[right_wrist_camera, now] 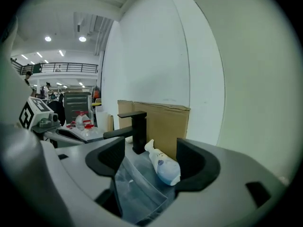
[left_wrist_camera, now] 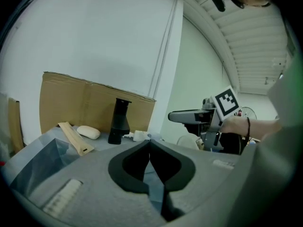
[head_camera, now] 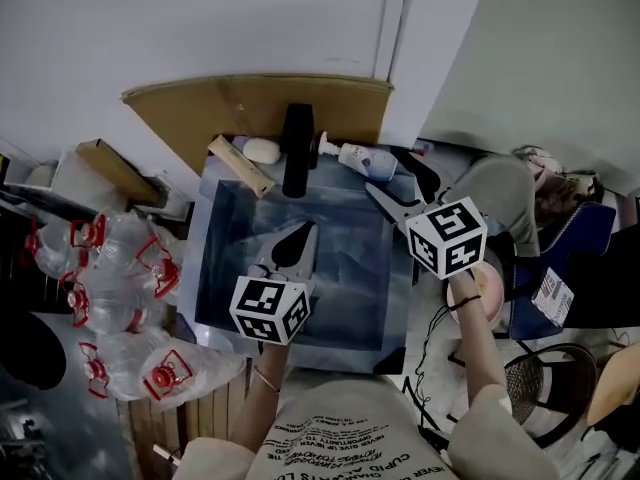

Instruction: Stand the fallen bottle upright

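Note:
A white pump bottle [head_camera: 365,158] lies on its side on the back ledge of the sink [head_camera: 220,258], just right of the black faucet [head_camera: 297,148]. In the right gripper view the bottle [right_wrist_camera: 163,165] lies straight ahead between the spread jaws, nozzle toward the faucet [right_wrist_camera: 138,131]. My right gripper [head_camera: 400,185] hovers open a little short of the bottle, touching nothing. My left gripper [head_camera: 300,236] hangs over the basin, shut and empty; its tips [left_wrist_camera: 149,146] meet. The left gripper view shows the bottle [left_wrist_camera: 138,136] small beside the faucet [left_wrist_camera: 119,121].
A soap bar [head_camera: 262,150] and a wooden stick [head_camera: 240,166] lie left of the faucet. Cardboard [head_camera: 250,103] stands behind the sink against the wall. A bag of plastic bottles [head_camera: 125,288] sits at left, a chair and clutter [head_camera: 560,258] at right.

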`<state>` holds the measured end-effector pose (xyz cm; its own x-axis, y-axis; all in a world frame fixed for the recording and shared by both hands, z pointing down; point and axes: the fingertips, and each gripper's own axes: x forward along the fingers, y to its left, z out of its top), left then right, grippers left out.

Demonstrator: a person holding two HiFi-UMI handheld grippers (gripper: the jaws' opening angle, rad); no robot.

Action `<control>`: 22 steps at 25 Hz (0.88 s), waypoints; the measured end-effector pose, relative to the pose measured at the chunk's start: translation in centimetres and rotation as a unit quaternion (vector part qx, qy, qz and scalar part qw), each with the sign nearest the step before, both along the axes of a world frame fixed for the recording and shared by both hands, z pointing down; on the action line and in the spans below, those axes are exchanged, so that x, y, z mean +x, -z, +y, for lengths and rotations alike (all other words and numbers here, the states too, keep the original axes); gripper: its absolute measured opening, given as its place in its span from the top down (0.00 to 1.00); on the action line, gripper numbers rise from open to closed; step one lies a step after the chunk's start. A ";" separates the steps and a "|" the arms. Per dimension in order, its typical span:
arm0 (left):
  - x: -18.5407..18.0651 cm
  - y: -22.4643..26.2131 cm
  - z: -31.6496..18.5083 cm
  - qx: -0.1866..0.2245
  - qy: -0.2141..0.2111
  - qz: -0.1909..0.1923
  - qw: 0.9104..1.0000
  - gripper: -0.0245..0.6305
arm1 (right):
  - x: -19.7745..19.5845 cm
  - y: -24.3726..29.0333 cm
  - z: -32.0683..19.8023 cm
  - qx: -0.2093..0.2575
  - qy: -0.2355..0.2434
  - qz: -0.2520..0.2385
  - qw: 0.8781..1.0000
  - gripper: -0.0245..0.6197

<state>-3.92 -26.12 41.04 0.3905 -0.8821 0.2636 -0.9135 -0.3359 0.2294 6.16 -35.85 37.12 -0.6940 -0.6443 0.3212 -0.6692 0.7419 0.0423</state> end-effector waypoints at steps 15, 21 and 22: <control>1.7 -4.9 -3.8 -0.051 -0.046 0.024 0.997 0.93 | -5.0 -6.6 -5.9 -0.048 0.134 0.168 0.975 0.45; 1.7 -6.6 -4.2 -0.067 -0.057 0.033 0.996 0.93 | -5.7 -9.0 -7.1 -0.063 0.158 0.226 0.959 0.45; 1.7 -6.8 -4.3 -0.069 -0.057 0.035 0.995 0.93 | -5.9 -9.5 -7.2 -0.066 0.163 0.234 0.956 0.45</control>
<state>-2.18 -30.39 47.82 0.5086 -0.7881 0.3467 -0.8508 -0.3983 0.3427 0.27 -43.00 46.58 -0.6120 -0.3504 0.7090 -0.3324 0.9274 0.1715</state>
